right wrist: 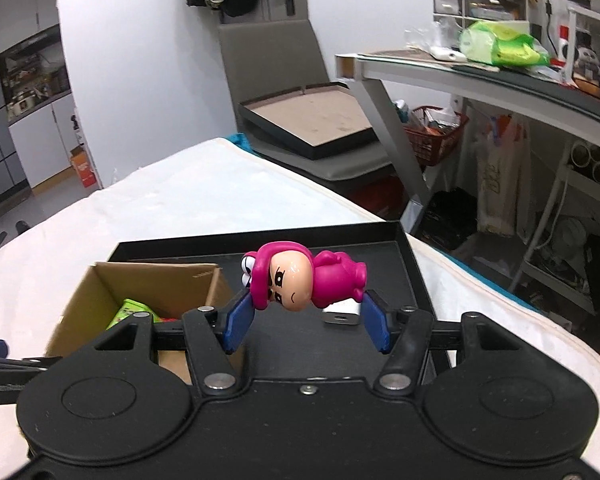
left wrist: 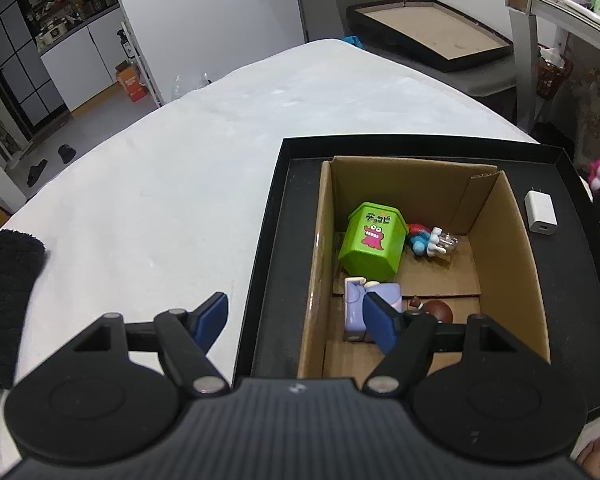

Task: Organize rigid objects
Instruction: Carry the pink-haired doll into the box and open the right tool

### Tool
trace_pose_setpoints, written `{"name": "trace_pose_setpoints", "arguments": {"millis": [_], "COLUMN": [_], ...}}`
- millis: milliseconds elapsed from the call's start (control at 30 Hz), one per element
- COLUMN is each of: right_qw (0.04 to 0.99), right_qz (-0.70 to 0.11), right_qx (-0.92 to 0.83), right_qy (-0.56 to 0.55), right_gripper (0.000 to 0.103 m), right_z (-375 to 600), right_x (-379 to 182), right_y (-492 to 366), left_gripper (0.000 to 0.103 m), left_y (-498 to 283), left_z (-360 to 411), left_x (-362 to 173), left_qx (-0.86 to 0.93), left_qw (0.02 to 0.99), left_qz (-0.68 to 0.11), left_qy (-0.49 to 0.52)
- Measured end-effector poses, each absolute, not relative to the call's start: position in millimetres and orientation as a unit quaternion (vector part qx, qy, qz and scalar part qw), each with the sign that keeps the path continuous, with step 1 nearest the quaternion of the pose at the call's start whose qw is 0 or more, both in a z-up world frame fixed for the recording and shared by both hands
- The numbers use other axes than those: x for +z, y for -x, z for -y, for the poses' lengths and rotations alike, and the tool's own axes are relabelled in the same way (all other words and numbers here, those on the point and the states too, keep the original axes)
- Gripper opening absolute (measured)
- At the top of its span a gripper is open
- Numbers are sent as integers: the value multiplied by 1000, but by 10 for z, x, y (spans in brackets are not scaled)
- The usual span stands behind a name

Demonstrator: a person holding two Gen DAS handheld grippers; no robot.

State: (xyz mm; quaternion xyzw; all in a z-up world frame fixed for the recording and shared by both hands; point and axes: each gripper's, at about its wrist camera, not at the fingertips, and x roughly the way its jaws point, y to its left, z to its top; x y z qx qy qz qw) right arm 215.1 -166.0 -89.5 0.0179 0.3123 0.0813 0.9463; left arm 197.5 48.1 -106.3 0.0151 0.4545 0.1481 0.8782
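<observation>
1. Blue pads of the right gripper (right wrist: pixel 306 320) pinch a magenta-suited toy figure (right wrist: pixel 300 280), lying sideways w/ its face toward the camera. Grip looks to be on the hood on one side and the body on the other; exact contact is hidden behind the toy. It hangs in the air above the black tray (right wrist: pixel 412 276), not touching anything.

2. Left gripper (left wrist: pixel 296 320) fingers are spread wide, holding nothing. One finger hangs over the white table cover (left wrist: pixel 160 160), the other over the cardboard box (left wrist: pixel 508 248), near a lilac toy (left wrist: pixel 354 308).

3. Box sits inside the tray and already has a green hexagonal tin (left wrist: pixel 374 240), a small blue/red/white figure (left wrist: pixel 428 240) and a brown round piece (left wrist: pixel 436 312) in it. A white charger plug (left wrist: pixel 540 212) lies on the tray floor beside the box, outside it.

4. Step in hand, prob.: carry the figure over the box opening and drop it in.

5. To do it well:
   - keep the squeeze firm, the rounded plastic head could slip or swivel;
   - clear the near box wall before lowering, approx. toward the bare cardboard floor on the charger side;
   - lower inside before opening, so it doesn't bounce off the tin;
   - pull the left gripper back from the opening so the two don't collide.

6. Charger seems next to sort.
</observation>
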Motion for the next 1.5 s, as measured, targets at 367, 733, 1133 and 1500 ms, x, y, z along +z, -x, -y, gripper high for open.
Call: {"name": "trace_pose_setpoints", "arguments": {"millis": [367,733,1133,1500], "right_qw": [944,932,917,919], "right_qz": [-305,-320,-345,-346], "right_qx": [126,170,196,187], "right_qy": [1,16,32,27], "right_gripper": [57,58,63,64], "right_z": [1300,928,591,655], "right_x": [-795,-909,-1095,-1073], "right_y": [-2016,-1982,-2014,-1964], "left_gripper": [71,48,12,11], "left_y": [-1897,-1891,-1908,-1903], "left_z": [-618,-691,-808,-788], "left_x": [-1127,-1211,-1341,-1343], "left_qx": [126,95,67,72], "left_qw": [880,884,878,878], "left_qz": [-457,-455,-468,-467], "left_qy": [15,46,73,72]}}
